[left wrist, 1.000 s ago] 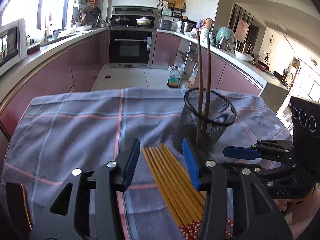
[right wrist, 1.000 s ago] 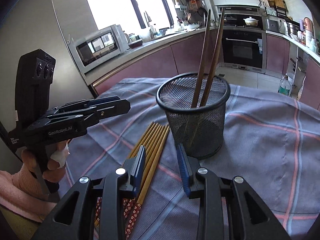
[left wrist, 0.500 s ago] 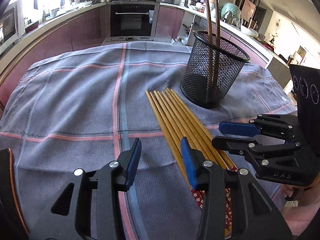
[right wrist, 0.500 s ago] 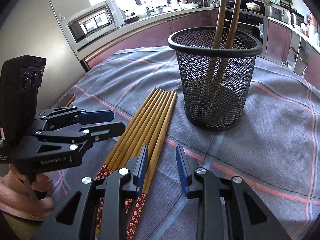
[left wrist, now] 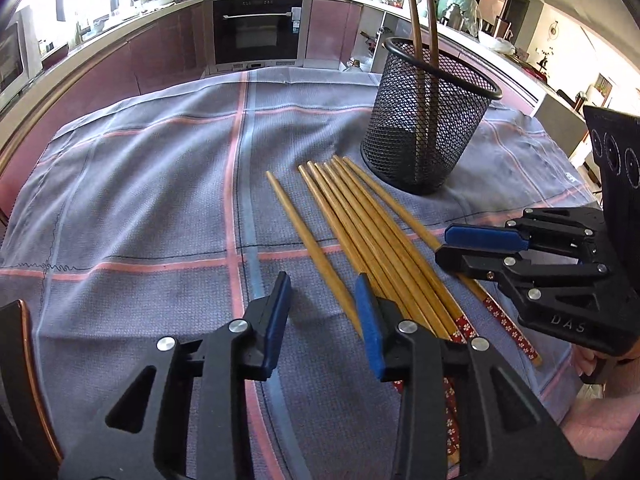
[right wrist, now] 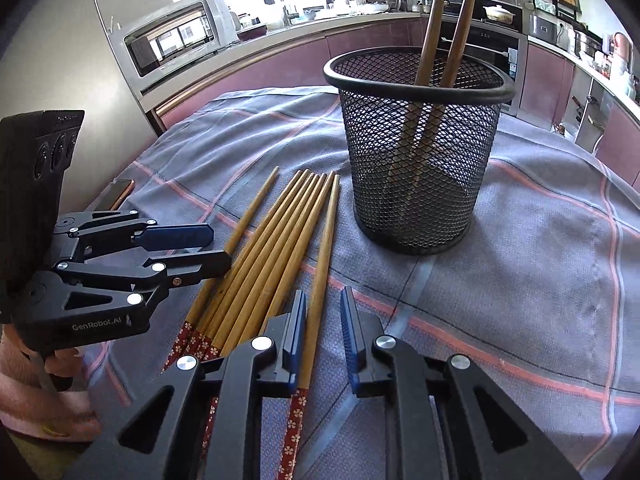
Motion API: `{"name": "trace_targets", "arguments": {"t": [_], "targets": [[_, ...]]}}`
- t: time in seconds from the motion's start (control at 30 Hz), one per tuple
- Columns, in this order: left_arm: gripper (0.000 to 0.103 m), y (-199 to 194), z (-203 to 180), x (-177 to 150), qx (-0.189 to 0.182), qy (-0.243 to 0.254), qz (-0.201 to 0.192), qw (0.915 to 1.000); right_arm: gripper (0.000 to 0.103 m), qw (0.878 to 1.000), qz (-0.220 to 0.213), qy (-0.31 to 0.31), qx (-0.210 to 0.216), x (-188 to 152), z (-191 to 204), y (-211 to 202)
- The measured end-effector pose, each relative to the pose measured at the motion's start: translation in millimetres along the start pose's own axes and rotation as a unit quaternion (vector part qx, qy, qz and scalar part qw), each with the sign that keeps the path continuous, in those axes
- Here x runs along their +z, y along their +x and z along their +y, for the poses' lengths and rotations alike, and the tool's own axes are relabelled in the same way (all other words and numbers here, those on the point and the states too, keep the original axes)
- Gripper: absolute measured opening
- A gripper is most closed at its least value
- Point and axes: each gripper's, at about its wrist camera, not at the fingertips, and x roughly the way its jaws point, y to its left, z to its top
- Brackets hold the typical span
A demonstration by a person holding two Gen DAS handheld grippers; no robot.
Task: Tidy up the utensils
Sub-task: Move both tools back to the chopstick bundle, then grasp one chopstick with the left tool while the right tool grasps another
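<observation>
one chopstick (left wrist: pixel 316 256) now apart from bamboo bundle (left wrist: pixel 376 240) | left gripper (left wrist: pixel 324 312) closing around it | right gripper (right wrist: pixel 322 334) closing, ungripped

A table under a grey checked cloth (left wrist: pixel 152 184) bore bamboo chopsticks (left wrist: pixel 372 236) near its front edge and a black mesh holder (left wrist: pixel 424 120) farther back.

Maker's lettering legible on both black handheld grippers

The left gripper (right wrist: pixel 200 248) carries "GenRobot.AI" in pale print on its black plastic side; the right gripper (left wrist: pixel 480 248) shows the raised letters "DAS" on its body.
</observation>
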Motion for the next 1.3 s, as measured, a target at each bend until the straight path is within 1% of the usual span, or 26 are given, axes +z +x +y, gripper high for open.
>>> {"name": "trace_targets", "arguments": {"t": [0.13, 0.27, 0.33, 0.4, 0.57, 0.63, 0.7, 0.73, 0.83, 0.97, 1.1, 1.2, 1.3], "targets": [[0.032, 2, -1, 4, 0.000, 0.005, 0.008, 1.0000, 0.017, 1.000, -0.001, -0.003, -0.006, 3, 4, 3], [0.031, 6, -3, 7, 0.004, 0.008, 0.007, 0.9999, 0.018, 1.000, -0.001, -0.011, -0.018, 8, 10, 9], [0.027, 7, -2, 10, 0.007, 0.005, 0.007, 0.9999, 0.018, 1.000, 0.000, -0.017, -0.025, 10, 14, 11], [0.018, 8, 0, 11, 0.007, 0.001, 0.008, 0.9999, 0.018, 0.999, -0.001, -0.022, -0.030, 12, 16, 13], [0.012, 8, 5, 11, 0.003, -0.005, 0.010, 0.9999, 0.017, 0.999, 0.000, -0.020, -0.030, 13, 13, 14], [0.011, 8, 6, 11, 0.000, -0.009, 0.012, 0.9999, 0.014, 0.999, 0.001, -0.019, -0.032, 14, 12, 13], [0.012, 8, 8, 11, -0.003, -0.013, 0.014, 0.9998, 0.008, 1.000, 0.005, -0.013, -0.027, 14, 11, 12], [0.012, 8, 9, 11, -0.003, -0.015, 0.014, 0.9998, 0.007, 1.000, 0.006, -0.010, -0.025, 14, 10, 12], [0.012, 8, 8, 9, -0.002, -0.015, 0.014, 0.9998, 0.007, 1.000, 0.006, -0.003, -0.024, 14, 7, 12], [0.012, 8, 5, 9, 0.002, -0.011, 0.014, 0.9998, 0.009, 0.999, 0.005, -0.013, -0.033, 15, 9, 13], [0.011, 9, 5, 10, 0.001, -0.017, 0.015, 0.9997, 0.009, 0.999, 0.003, -0.014, -0.033, 17, 10, 15], [0.010, 9, 5, 10, 0.002, -0.025, 0.012, 0.9996, 0.006, 1.000, 0.003, -0.005, -0.026, 17, 9, 15], [0.008, 8, 8, 9, -0.006, -0.035, 0.010, 0.9993, 0.005, 1.000, -0.003, 0.006, -0.020, 15, 4, 11]]}}
